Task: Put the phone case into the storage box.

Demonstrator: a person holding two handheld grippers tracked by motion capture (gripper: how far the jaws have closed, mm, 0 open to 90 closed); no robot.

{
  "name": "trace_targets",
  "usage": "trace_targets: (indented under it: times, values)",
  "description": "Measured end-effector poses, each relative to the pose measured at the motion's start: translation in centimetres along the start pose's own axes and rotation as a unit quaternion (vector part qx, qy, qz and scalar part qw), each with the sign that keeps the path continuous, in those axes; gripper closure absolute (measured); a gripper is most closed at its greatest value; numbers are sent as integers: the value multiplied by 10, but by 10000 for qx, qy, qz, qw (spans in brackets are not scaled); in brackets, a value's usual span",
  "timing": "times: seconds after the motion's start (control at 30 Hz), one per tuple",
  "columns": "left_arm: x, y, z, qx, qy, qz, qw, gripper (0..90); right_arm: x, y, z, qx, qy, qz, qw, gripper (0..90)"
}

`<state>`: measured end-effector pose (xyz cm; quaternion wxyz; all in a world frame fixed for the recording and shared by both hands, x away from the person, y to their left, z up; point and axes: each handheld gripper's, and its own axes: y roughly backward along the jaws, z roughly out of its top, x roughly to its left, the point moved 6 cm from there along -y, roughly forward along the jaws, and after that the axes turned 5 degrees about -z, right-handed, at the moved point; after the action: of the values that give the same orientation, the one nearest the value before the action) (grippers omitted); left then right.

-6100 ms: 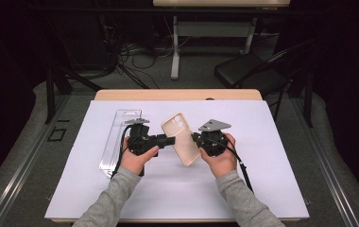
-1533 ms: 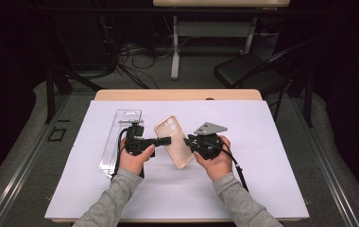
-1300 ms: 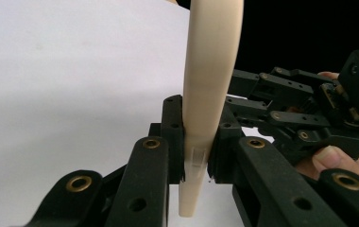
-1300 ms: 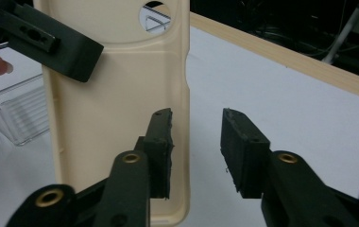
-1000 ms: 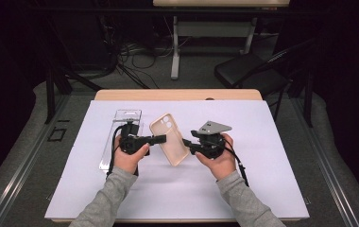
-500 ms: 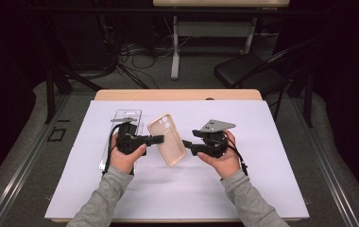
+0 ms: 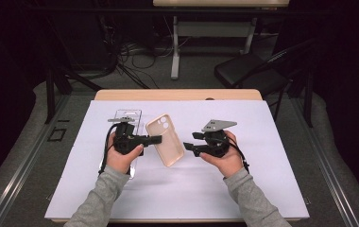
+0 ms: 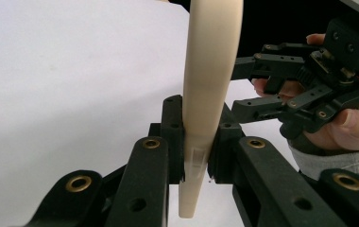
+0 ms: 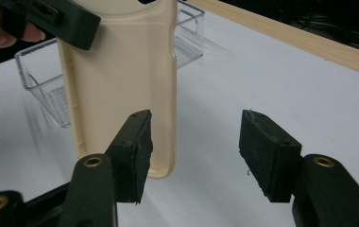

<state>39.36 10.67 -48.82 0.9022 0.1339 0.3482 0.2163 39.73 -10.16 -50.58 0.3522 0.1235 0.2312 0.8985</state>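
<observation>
A cream phone case [image 7: 165, 139] hangs tilted above the white sheet, its camera cut-out at the far end. My left gripper [image 7: 158, 139] is shut on the case's long left edge; in the left gripper view the pads [image 8: 174, 137] squeeze the case [image 8: 210, 71] edge-on. My right gripper [image 7: 188, 147] is to the right of the case, a small gap away. Its jaws have just been opening and nothing is between them. In the right gripper view the open jaws [image 9: 194, 142] point past the case [image 9: 121, 80], which stands behind the left pad.
A clear plastic tray [image 7: 125, 116] lies on the white sheet [image 7: 262, 165] behind my left hand, also in the right gripper view [image 9: 40, 80]. The wooden table edge [image 7: 177, 94] runs along the back. A dark chair [image 7: 253, 71] stands beyond the table.
Both hands carried the case to the left. The right gripper then let go of the case's right edge and drew back to the right; the left gripper kept its hold.
</observation>
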Motion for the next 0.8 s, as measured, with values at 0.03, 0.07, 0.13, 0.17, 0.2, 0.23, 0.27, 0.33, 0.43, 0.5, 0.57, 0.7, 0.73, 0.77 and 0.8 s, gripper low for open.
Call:
trace_targets:
  times: [0.03, 0.07, 0.13, 0.17, 0.2, 0.23, 0.27, 0.33, 0.43, 0.5, 0.57, 0.7, 0.73, 0.77, 0.8]
  values:
    - [0, 0, 0, 5, 6, -14, 10000, 798, 0, 1, 0, -17, 18, 35, 10000, 457]
    - [0, 0, 0, 15, -11, -19, 10000, 798, 0, 1, 0, -17, 18, 35, 10000, 457]
    - [-1, 1, -1, 69, -56, -62, 9999, 798, -1, 2, 0, -26, 28, 68, 10000, 457]
    - [-2, 1, -1, 69, -53, -68, 9999, 798, -2, 2, 0, -24, 17, 69, 10000, 457]
    - [-2, 1, -1, 69, -53, -68, 9999, 798, -2, 2, 0, -24, 17, 69, 10000, 457]
    - [-2, 1, -1, 69, -49, -74, 9999, 798, -2, 2, 0, -20, 12, 67, 10000, 457]
    - [-3, 1, -1, 78, -59, -83, 9999, 797, -3, 2, 0, -8, 8, 64, 10000, 457]
    - [-3, 1, -1, 78, -73, -104, 9999, 798, -3, 2, -1, 10, -9, 84, 10000, 456]
    - [-4, 1, -1, 95, -103, -148, 9998, 798, -3, 2, -1, 28, -31, 125, 9999, 456]
    - [-5, 1, -1, 106, -118, -194, 9997, 798, -3, 2, -1, 31, -43, 185, 9998, 455]
    - [-6, 1, -1, 113, -127, -246, 9996, 797, -1, 3, -1, 51, -112, 291, 9995, 453]
    - [-8, 1, -1, 135, -141, -350, 9992, 798, 0, 3, -1, 71, -212, 479, 9986, 457]
    - [-8, 1, -1, 135, -143, -366, 9991, 798, 0, 3, -1, 76, -210, 495, 9985, 458]
    - [-9, 1, -1, 140, -149, -405, 9990, 797, 1, 3, -1, 87, -206, 509, 9985, 462]
    - [-9, 1, -1, 143, -160, -437, 9988, 798, 1, 3, -2, 105, -206, 541, 9983, 466]
